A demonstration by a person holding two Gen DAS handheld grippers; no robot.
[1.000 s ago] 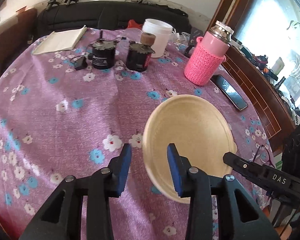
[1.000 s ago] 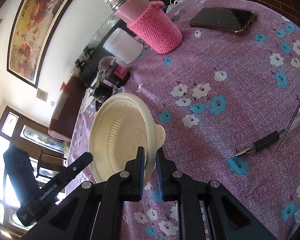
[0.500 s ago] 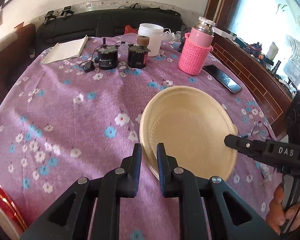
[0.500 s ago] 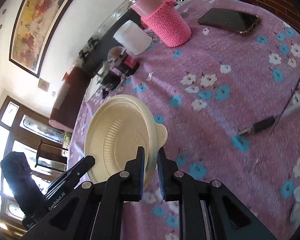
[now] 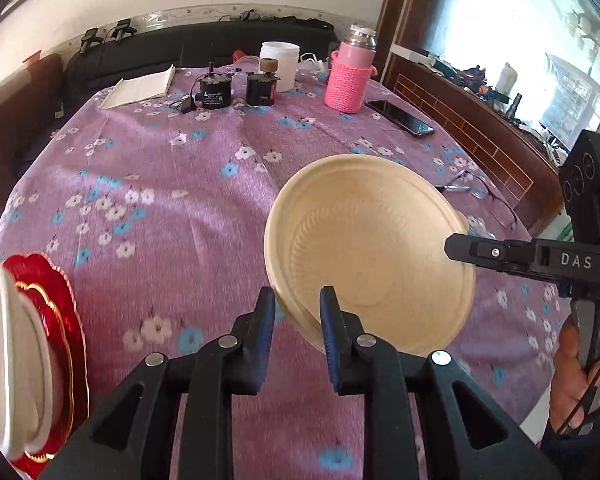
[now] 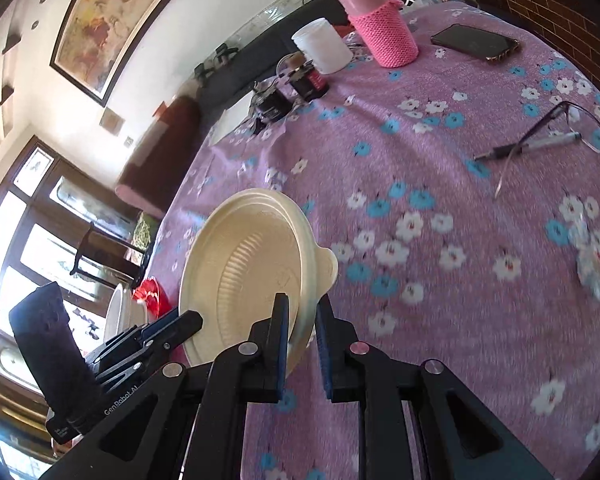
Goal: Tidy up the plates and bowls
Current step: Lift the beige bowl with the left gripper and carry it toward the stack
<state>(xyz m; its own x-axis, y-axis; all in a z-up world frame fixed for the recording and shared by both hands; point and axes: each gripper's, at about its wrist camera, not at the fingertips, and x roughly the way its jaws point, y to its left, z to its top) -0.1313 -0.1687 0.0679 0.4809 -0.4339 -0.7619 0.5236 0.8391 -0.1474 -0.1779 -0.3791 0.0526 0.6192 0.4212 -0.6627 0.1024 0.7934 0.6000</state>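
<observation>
I have the cream round disposable bowl (image 5: 374,248) tilted up off the purple flowered surface (image 5: 160,184), its rim clamped in my right tool (image 6: 302,320). My left tool (image 5: 296,312) straddles the bowl's near rim, but its jaws have just been opening a little and in the left view the left pad stands clear of the rim, so I count it released. At the far left edge a red scalloped plate (image 5: 60,320) lies under a white bowl (image 5: 16,356), near the surface's edge. Well behind stand a pink knit-sleeved flask (image 5: 350,76), a white tub (image 5: 280,64), two black motors (image 5: 216,92), a notepad (image 5: 140,88) and a dark phone (image 5: 400,117). Right of the cream bowl lie thin-framed glasses (image 6: 556,128) across a pen (image 6: 528,146), nothing between the bowl and the plate.
</observation>
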